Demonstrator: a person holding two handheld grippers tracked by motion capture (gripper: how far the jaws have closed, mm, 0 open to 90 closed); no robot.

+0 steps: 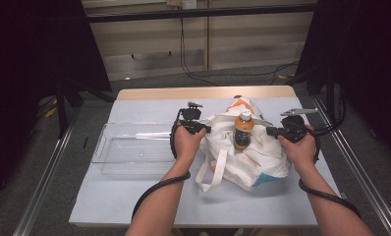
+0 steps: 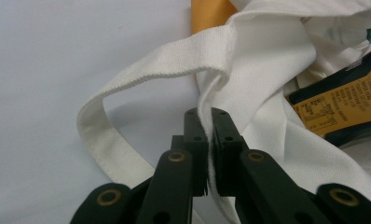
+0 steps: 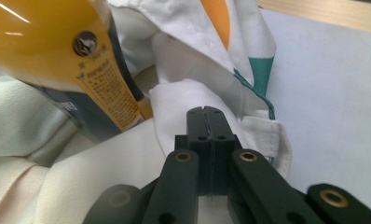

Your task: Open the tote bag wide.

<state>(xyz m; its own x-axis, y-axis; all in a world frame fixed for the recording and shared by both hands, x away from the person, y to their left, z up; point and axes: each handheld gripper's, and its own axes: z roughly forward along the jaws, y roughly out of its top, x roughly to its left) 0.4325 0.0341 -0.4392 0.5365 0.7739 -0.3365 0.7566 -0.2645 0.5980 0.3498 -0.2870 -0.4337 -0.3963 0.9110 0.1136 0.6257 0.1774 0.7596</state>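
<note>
A white tote bag [image 1: 252, 157] with orange and teal print lies mid-table, and an orange-capped bottle [image 1: 243, 129] stands in its mouth. My left gripper [image 1: 206, 129] sits at the bag's left rim. In the left gripper view that gripper [image 2: 206, 114] is shut on a fold of white cloth [image 2: 249, 79], just below where the strap [image 2: 141, 65] joins. My right gripper [image 1: 270, 131] is at the bag's right rim. In the right gripper view it [image 3: 205, 112] is shut, its tips against a cloth fold [image 3: 174, 100] beside the bottle [image 3: 48, 42]. I see no cloth between its pads.
A clear plastic tray [image 1: 105, 147] lies left of the bag on the pale blue table cover [image 1: 134, 201]. The table's wooden far edge [image 1: 203, 92] shows behind. Metal rails run along both sides, and cables lie on the floor beyond.
</note>
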